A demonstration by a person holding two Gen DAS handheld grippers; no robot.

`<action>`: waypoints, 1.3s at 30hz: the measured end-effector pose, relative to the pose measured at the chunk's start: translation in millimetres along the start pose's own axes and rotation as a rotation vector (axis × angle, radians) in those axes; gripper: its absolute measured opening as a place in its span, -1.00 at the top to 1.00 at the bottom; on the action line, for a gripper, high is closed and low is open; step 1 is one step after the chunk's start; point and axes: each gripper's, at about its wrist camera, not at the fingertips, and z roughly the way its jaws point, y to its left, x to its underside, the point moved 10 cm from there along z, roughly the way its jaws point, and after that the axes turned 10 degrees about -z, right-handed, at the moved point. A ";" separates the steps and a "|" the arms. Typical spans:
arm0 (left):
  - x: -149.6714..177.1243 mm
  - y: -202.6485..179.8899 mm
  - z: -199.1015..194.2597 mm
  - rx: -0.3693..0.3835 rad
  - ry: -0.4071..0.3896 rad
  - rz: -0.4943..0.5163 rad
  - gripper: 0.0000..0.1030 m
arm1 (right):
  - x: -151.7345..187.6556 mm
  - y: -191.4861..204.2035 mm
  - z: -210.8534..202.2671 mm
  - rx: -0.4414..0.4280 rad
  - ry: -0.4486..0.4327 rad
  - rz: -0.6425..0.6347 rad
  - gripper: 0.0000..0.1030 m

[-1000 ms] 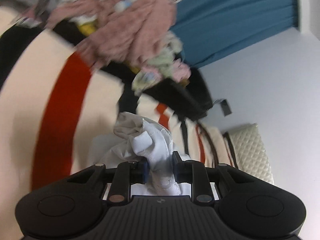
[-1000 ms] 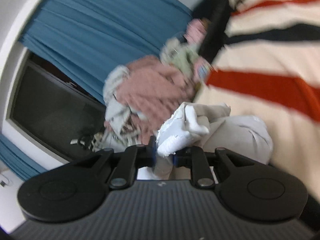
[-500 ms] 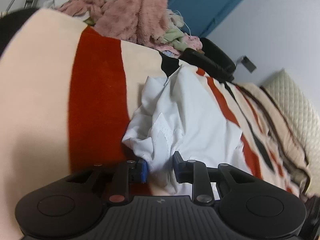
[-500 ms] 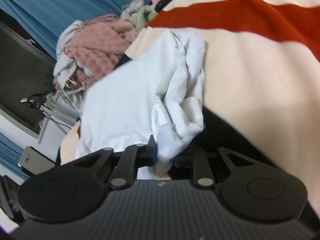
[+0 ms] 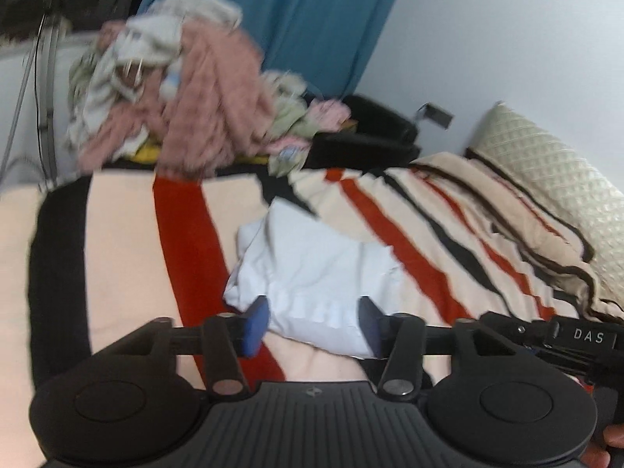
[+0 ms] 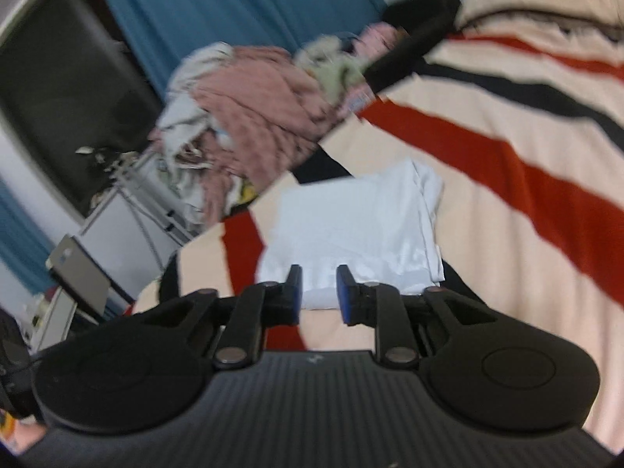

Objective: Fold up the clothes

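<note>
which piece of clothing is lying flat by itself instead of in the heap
The white garment, spread alone on the striped blanket; the pink fuzzy one is bunched in the heap.

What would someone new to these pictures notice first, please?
Probably the white garment lying loose on the striped blanket, just ahead of the open left gripper and open right gripper. Next, the messy clothes pile topped with fuzzy pink, at the blanket's far end before the blue curtain.
</note>
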 end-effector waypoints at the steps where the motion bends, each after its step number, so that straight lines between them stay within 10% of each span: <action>1: -0.9 -9.4 -17.1 -0.003 -0.021 0.018 -0.59 | -1.1 7.5 -13.6 0.003 -0.017 -0.020 -0.08; 3: 2.9 -22.7 -54.4 -0.012 -0.077 0.057 -0.84 | -2.3 21.2 -36.9 0.006 -0.055 -0.062 -0.76; 17: 72.7 -34.2 -205.9 -0.080 -0.253 0.211 -0.99 | 54.8 58.0 -132.1 0.105 -0.214 -0.322 -0.77; 39: 133.1 15.5 -210.0 -0.127 -0.329 0.144 -0.99 | 129.0 51.3 -100.8 0.138 -0.271 -0.347 -0.77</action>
